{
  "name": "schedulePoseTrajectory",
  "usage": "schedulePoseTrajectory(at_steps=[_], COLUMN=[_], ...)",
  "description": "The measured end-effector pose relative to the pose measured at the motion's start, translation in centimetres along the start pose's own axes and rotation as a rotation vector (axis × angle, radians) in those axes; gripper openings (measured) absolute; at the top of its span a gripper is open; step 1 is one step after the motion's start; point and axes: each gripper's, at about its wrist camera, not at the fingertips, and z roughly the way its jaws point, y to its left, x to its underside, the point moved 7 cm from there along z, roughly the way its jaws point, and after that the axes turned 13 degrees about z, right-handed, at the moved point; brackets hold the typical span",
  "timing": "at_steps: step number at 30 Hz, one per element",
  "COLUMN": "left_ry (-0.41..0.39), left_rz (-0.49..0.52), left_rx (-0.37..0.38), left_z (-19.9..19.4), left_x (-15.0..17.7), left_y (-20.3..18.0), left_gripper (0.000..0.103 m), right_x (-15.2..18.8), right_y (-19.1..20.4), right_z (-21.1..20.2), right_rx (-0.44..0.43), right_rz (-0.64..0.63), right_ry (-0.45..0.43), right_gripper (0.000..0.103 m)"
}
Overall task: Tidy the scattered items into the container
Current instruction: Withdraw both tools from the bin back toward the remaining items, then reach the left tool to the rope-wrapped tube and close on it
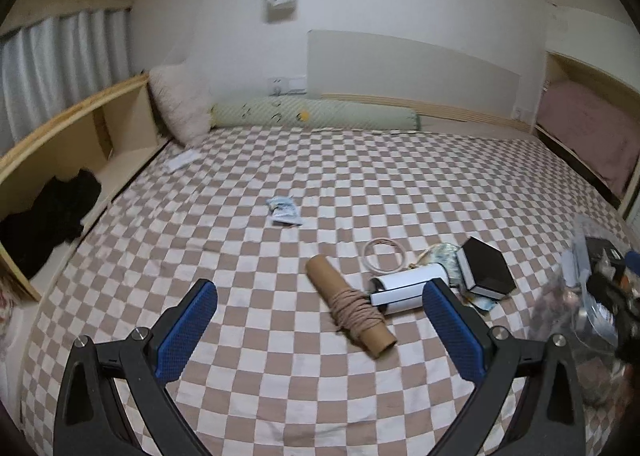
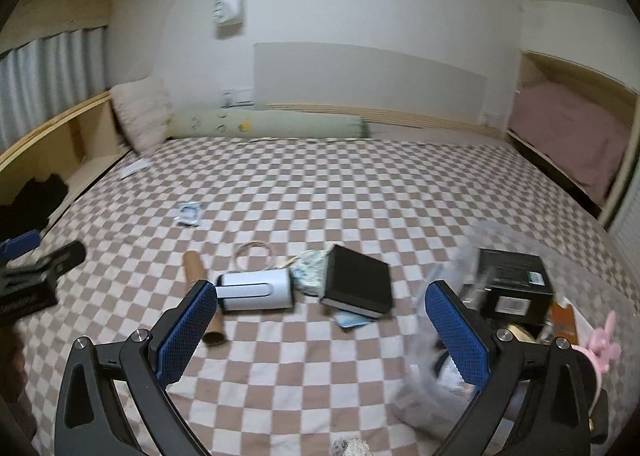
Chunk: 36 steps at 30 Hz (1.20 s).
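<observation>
Scattered on the checked bed lie a cardboard tube wound with twine (image 1: 351, 302) (image 2: 193, 265), a white cylinder device (image 1: 404, 290) (image 2: 256, 291), a black book (image 1: 486, 268) (image 2: 357, 281), a cord loop (image 1: 383, 254) (image 2: 255, 255) and a small blue-white packet (image 1: 285, 210) (image 2: 189, 213). A clear plastic container (image 2: 516, 276) (image 1: 580, 296) at the right holds a black box (image 2: 514, 286) and other items. My left gripper (image 1: 320, 330) hangs open above the tube. My right gripper (image 2: 320, 330) is open between the book and the container, holding nothing.
A patterned pouch (image 2: 310, 268) lies under the book's corner. Pillows (image 1: 180, 104) and a green bolster (image 1: 316, 116) line the headboard. Wooden shelves (image 1: 72, 144) flank the bed's left, a pink-filled niche (image 2: 572, 136) the right. A pink object (image 2: 602, 344) sits by the container.
</observation>
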Motion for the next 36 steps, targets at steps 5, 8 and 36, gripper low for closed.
schedulePoseTrajectory(at_steps=[5, 8, 36], left_ry=[0.041, 0.067, 0.413], left_rz=[-0.036, -0.057, 0.040], left_rx=[-0.018, -0.027, 0.155], left_z=[2.1, 3.5, 19.0], left_x=[0.9, 1.5, 6.7], left_y=[1.9, 2.9, -9.1], left_gripper=[0.103, 0.103, 0.101], right_x=[1.6, 2.7, 8.2], right_y=[2.6, 3.2, 1.1], right_z=[1.5, 2.9, 12.0], right_rx=[-0.012, -0.018, -0.035], right_rz=[-0.088, -0.107, -0.103], right_ry=[0.051, 0.101, 0.390], right_gripper=[0.103, 0.103, 0.103])
